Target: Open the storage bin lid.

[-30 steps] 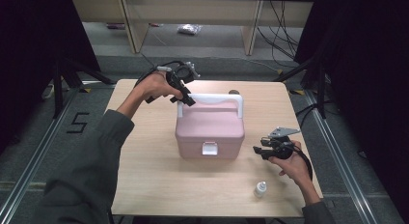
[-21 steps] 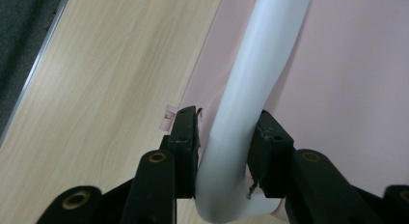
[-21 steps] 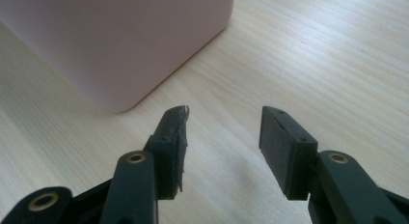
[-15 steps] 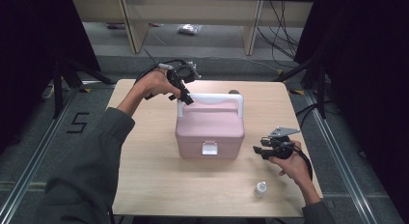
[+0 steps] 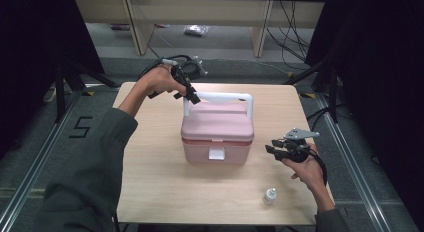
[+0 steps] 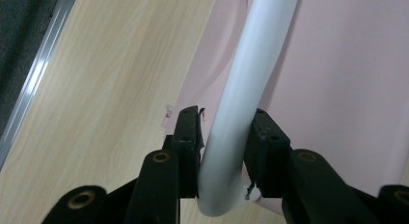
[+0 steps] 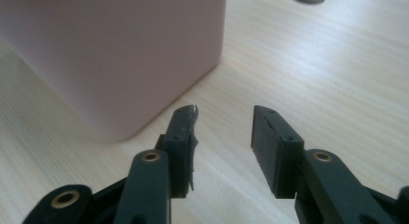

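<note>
Counting one box (image 5: pixel 216 133), one bottle (image 5: pixel 270 195)

left hand-held gripper (image 6: pixel 224 137) closed on white handle (image 6: pixel 251 84), right hand-held gripper (image 7: pixel 224 132) narrowing

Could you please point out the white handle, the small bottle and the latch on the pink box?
white handle (image 5: pixel 220 97), high view, middle of its top bar.
small bottle (image 5: pixel 270 196), high view, its body.
latch (image 5: pixel 216 153), high view, centre of the white clasp.

left claw (image 5: pixel 192 98) grips the pink box's (image 5: pixel 217 134) white handle (image 5: pixel 220 97).
</note>
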Motion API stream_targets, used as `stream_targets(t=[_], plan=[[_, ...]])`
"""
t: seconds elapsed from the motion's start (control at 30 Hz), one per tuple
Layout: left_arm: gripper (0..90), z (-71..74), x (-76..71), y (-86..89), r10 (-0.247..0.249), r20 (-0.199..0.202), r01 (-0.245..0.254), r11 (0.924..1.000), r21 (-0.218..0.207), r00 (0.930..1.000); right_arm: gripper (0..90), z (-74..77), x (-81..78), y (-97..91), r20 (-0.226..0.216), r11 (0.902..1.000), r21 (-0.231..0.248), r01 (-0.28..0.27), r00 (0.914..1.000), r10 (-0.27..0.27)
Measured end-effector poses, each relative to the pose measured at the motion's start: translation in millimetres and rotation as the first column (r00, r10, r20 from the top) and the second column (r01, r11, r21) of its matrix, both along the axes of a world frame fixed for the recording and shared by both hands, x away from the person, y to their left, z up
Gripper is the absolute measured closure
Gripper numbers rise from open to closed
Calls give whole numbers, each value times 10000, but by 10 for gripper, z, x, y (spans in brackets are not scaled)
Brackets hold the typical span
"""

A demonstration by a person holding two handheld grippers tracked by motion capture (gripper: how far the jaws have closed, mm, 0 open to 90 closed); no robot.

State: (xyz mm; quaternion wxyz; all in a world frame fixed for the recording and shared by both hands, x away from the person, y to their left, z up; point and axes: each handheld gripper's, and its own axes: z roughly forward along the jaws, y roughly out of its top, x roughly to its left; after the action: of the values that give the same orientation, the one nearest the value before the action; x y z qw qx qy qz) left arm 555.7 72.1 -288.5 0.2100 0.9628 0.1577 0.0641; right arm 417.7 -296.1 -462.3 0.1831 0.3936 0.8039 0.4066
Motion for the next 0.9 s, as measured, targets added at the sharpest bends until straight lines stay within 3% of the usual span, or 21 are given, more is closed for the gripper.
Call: stream_targets(t=[0.1, 0.17, 0.2, 0.33, 0.53, 0.57, 0.6, 0.63, 0.67, 0.73, 0.77, 0.83, 0.87, 0.9], plan=[[677, 14, 38, 10, 92, -89, -93, 9999, -104, 9999, 720, 62, -27, 6, 287, 9989, 461, 0, 9996, -13], [677, 15, 50, 16, 84, -108, -85, 9999, -107, 9999, 735, 91, -25, -4, 526, 9988, 456, -149, 9985, 125], [677, 11, 60, 23, 78, -161, -80, 9998, -180, 9998, 772, 146, -52, 14, 799, 9955, 920, -212, 9967, 139], [678, 6, 61, 26, 234, -198, -242, 9990, -382, 9995, 826, 253, -85, 57, 1370, 9902, 1230, -656, 9894, 485], [681, 18, 81, 32, 105, -284, -112, 9996, -264, 9995, 862, 357, -158, 212, 1478, 9780, 1675, -1245, 9840, 999], [681, 20, 81, 31, 114, -262, -121, 9996, -272, 9996, 863, 371, -144, 213, 1592, 9769, 1479, -1539, 9786, 1301], [681, 22, 81, 31, 104, -263, -111, 9996, -269, 9996, 864, 380, -163, 239, 1410, 9764, 1582, -1472, 9821, 1252], [681, 22, 81, 31, 104, -263, -111, 9996, -269, 9996, 865, 388, -144, 240, 1672, 9759, 1435, -1646, 9759, 1400], [680, 25, 83, 30, 109, -252, -116, 9996, -258, 9996, 865, 390, -164, 268, 1490, 9732, 1694, -1555, 9802, 1307], [681, 31, 84, 26, 108, -234, -113, 9997, -224, 9997, 867, 406, -149, 272, 1713, 9710, 1634, -1748, 9742, 1466], [681, 31, 84, 26, 108, -234, -113, 9997, -224, 9997, 867, 405, -164, 302, 1678, 9688, 1919, -1569, 9779, 1251], [681, 34, 79, 16, 228, -217, -236, 9991, -351, 9995, 867, 421, -138, 292, 1959, 9670, 1714, -1886, 9684, 1541], [681, 50, 82, 18, 211, -232, -219, 9992, -348, 9995, 869, 426, -139, 298, 2006, 9668, 1742, -1868, 9680, 1509], [681, 55, 83, 20, 223, -219, -231, 9992, -341, 9995, 868, 427, -155, 320, 1718, 9641, 1969, -1782, 9744, 1450]])
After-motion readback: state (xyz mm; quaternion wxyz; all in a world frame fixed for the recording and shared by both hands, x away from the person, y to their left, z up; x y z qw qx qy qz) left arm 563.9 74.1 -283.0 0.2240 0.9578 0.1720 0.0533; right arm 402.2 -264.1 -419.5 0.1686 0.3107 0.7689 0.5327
